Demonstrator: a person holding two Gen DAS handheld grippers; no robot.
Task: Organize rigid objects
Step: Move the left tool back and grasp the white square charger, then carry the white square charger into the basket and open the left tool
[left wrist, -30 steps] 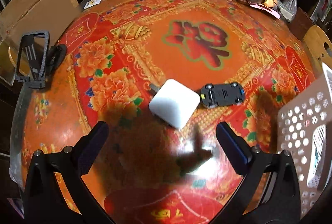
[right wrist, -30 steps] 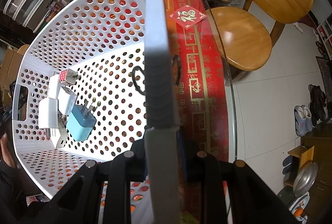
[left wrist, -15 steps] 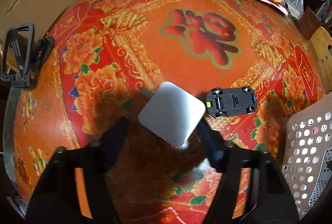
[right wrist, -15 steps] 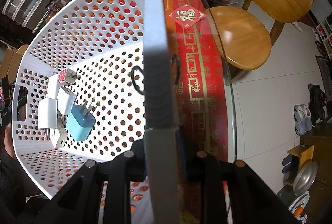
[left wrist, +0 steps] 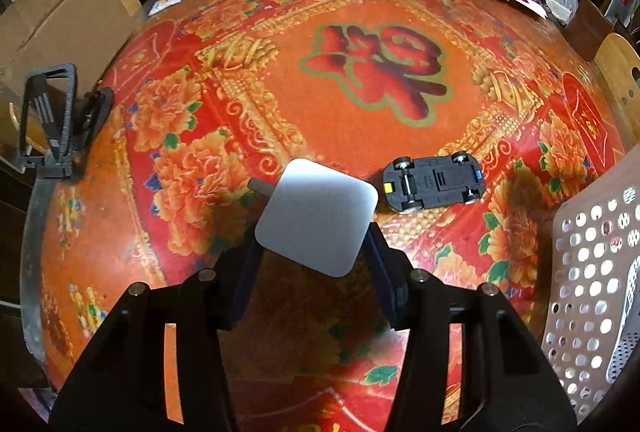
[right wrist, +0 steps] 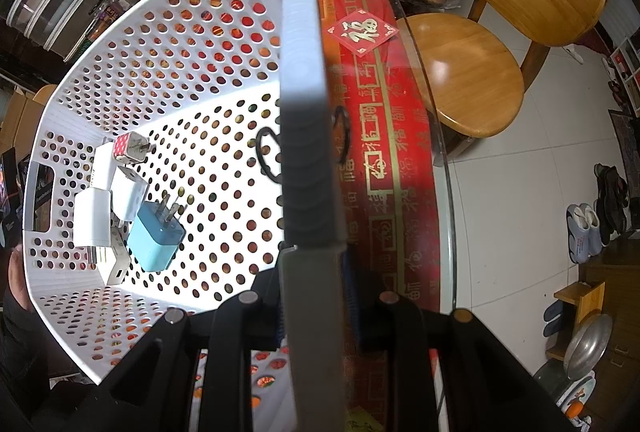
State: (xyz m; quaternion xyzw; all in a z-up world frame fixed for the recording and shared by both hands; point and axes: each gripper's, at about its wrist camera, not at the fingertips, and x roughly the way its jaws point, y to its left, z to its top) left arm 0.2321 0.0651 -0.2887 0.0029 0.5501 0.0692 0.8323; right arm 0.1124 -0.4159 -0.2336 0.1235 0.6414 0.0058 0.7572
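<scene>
Left wrist: left tongs [left wrist: 316,252] clamp white charger [left wrist: 316,216] over floral tablecloth [left wrist: 360,72] (right tongs [right wrist: 312,272] grip basket rim [right wrist: 304,136]).

Your white square charger [left wrist: 316,217] sits tilted between the left gripper's [left wrist: 314,252] fingers. The black toy car [left wrist: 434,183] lies upside down just right of it. In the white perforated basket [right wrist: 160,44], chargers cluster, one light blue [right wrist: 156,238].

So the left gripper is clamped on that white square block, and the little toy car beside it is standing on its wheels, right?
Not quite. The left gripper does clamp the white square block, but the toy car beside it lies upside down: the left wrist view shows its black underside and axles facing up, wheels in the air.
</scene>
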